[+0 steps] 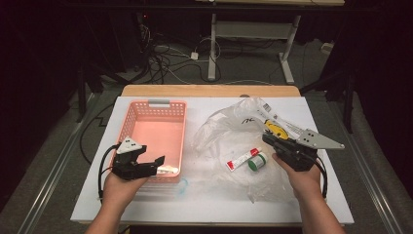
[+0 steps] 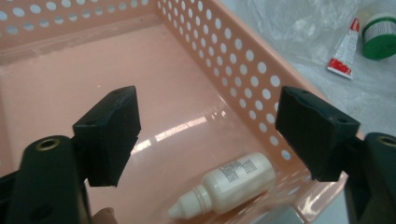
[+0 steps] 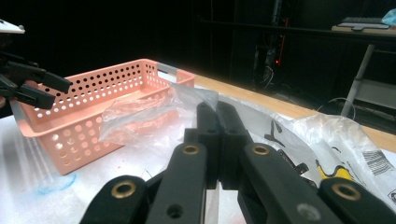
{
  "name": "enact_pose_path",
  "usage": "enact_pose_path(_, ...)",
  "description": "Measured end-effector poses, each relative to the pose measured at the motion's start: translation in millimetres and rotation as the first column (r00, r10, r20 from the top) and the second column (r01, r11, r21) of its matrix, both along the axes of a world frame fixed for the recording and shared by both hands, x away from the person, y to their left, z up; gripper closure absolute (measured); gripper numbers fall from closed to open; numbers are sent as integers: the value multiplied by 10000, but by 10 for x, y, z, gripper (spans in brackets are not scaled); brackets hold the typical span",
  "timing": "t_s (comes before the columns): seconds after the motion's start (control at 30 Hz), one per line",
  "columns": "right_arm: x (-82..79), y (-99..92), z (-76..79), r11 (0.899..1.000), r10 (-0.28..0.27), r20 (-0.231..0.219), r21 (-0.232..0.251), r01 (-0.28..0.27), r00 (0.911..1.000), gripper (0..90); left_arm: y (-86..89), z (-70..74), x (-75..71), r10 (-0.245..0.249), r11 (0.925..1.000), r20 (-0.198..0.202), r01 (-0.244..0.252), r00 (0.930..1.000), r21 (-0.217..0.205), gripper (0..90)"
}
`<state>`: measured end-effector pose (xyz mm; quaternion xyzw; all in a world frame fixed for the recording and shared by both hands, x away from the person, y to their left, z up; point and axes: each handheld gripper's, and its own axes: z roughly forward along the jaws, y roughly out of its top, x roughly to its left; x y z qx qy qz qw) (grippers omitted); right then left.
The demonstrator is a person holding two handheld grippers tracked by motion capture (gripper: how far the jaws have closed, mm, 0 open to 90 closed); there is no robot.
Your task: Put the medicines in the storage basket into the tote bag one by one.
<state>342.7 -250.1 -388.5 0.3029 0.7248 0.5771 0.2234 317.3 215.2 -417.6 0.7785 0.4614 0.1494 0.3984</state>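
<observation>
My left gripper point(image 1: 155, 165) point(image 2: 205, 121) hangs open over the near right corner of the pink perforated basket point(image 1: 156, 105) point(image 2: 233, 56), with nothing between its jaws. Below it a small white dropper bottle point(image 2: 229, 184) point(image 1: 168, 169) lies on its side on the basket floor. My right gripper point(image 1: 269, 138) point(image 3: 217, 109) is shut on a fold of the clear plastic bag point(image 1: 229, 122) point(image 3: 140, 116), which is lifted at the jaw tips. A red and white tube point(image 1: 242, 159) point(image 2: 344, 49) and a green-lidded jar point(image 1: 256, 161) point(image 2: 379, 35) rest on the bag, just left of the right gripper.
A white sheet point(image 1: 321, 195) covers the table, and bare wood point(image 1: 209, 90) shows at its far edge. Inside the bag, a yellow item point(image 1: 275, 129) and a barcode label point(image 3: 378, 163) lie near the right gripper. Cables and desk legs point(image 1: 212, 53) stand on the floor beyond.
</observation>
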Motion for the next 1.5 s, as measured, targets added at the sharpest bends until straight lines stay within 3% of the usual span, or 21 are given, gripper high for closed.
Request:
enact_pose_path(0.07,6,14,-9,10000,-8,-63,-4,8,10000,900,1,13,4,-107,9999,-338,109,9994,53,260)
enact_pose_path(0.13,9,34,-15,10000,40,-64,-38,-40,10000,900,-14,26,16,-79,9992,-606,103,9981,380,273)
enact_pose_path(0.23,14,48,-24,9999,59,-86,-90,-60,9999,900,-39,48,67,349,9969,-1248,-257,9916,740,360)
enact_pose_path(0.37,16,47,-25,10000,61,-84,-73,-61,9999,900,-85,67,81,238,9959,-1467,-107,9889,897,476)
enact_pose_path(0.5,11,38,-18,10000,59,-68,-41,-59,10000,900,-129,83,97,303,9952,-1928,-117,9808,969,569)
enact_pose_path(0.63,8,38,-17,10000,45,-77,-13,-45,10000,900,-161,92,98,224,9927,-2227,48,9746,1208,729)
enact_pose_path(0.77,4,42,-16,10000,59,-87,-7,-59,9999,900,-180,95,131,2,9909,-2798,374,9601,1292,880)
enact_pose_path(0.97,3,41,-12,10000,51,-68,-3,-51,10000,900,-249,73,172,-166,9818,-3818,874,9241,1688,881)
enact_pose_path(1.03,5,39,-12,10000,56,-61,5,-56,10000,900,-264,61,211,-195,9787,-4244,1040,9053,1768,880)
enact_pose_path(1.13,6,43,-15,10000,83,-81,-1,-83,9999,900,-290,37,260,-51,9705,-4624,1158,8867,2114,880)
enact_pose_path(1.2,4,46,-15,10000,86,-81,0,-86,9999,900,-308,54,283,-37,9702,-4797,1195,8774,2110,881)
enact_pose_path(1.27,3,46,-13,10000,70,-82,9,-70,9999,900,-332,53,309,-76,9644,-5011,1387,8653,2250,881)
enact_pose_path(1.33,8,44,-15,10000,94,-91,21,-94,9999,900,-344,22,338,-42,9620,-5355,1496,8446,2283,881)
enact_pose_path(1.5,4,43,-12,10000,69,-79,23,-69,9999,900,-364,-35,396,-10,9604,-5685,1592,8227,2288,881)
